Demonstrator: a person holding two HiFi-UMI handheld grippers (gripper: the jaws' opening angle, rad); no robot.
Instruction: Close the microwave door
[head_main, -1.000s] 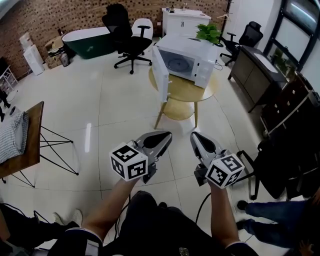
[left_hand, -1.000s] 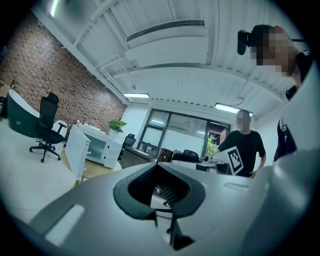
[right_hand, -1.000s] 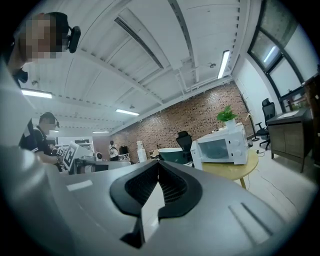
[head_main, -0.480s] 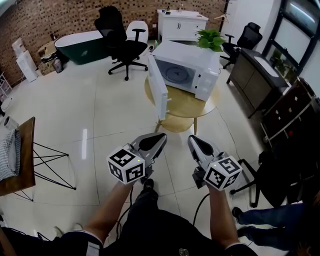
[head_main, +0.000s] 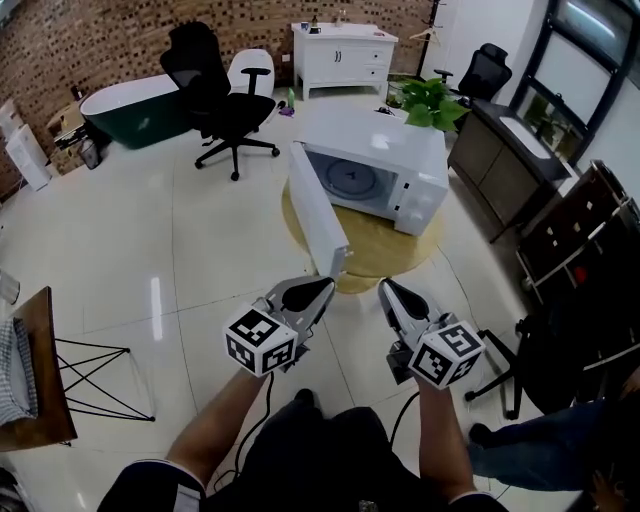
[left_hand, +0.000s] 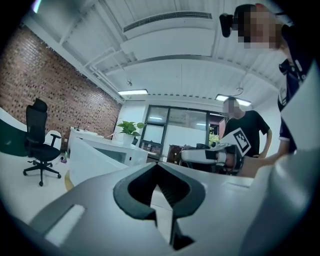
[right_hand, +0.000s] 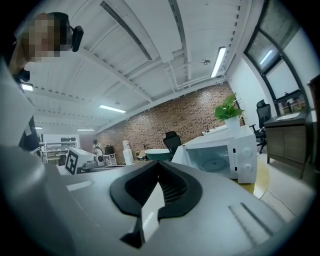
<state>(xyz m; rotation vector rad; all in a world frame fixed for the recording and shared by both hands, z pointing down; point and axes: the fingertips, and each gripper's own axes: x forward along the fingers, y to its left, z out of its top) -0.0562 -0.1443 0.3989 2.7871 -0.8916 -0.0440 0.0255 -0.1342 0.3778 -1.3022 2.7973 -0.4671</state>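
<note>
A white microwave (head_main: 376, 178) stands on a round wooden table (head_main: 385, 249), and its door (head_main: 318, 223) hangs open toward me on the left side. My left gripper (head_main: 323, 287) is shut with nothing in it, just short of the door's lower edge. To its right, my right gripper (head_main: 386, 287) is also shut and holds nothing, near the table's front rim. The left gripper view shows the open door (left_hand: 92, 161) ahead of the left gripper (left_hand: 159, 168). Past the right gripper (right_hand: 159, 167), the right gripper view shows the microwave (right_hand: 220, 157) with its cavity open.
A black office chair (head_main: 212, 95), a white chair (head_main: 250, 70), a dark green tub (head_main: 130, 110) and a white cabinet (head_main: 342, 55) stand behind. A potted plant (head_main: 432, 100) and dark desks (head_main: 500, 150) are on the right. A person's legs (head_main: 525, 450) are at bottom right.
I have stepped closer: the microwave and table now lie just beyond both grippers. Both grippers stayed shut and side by side.
</note>
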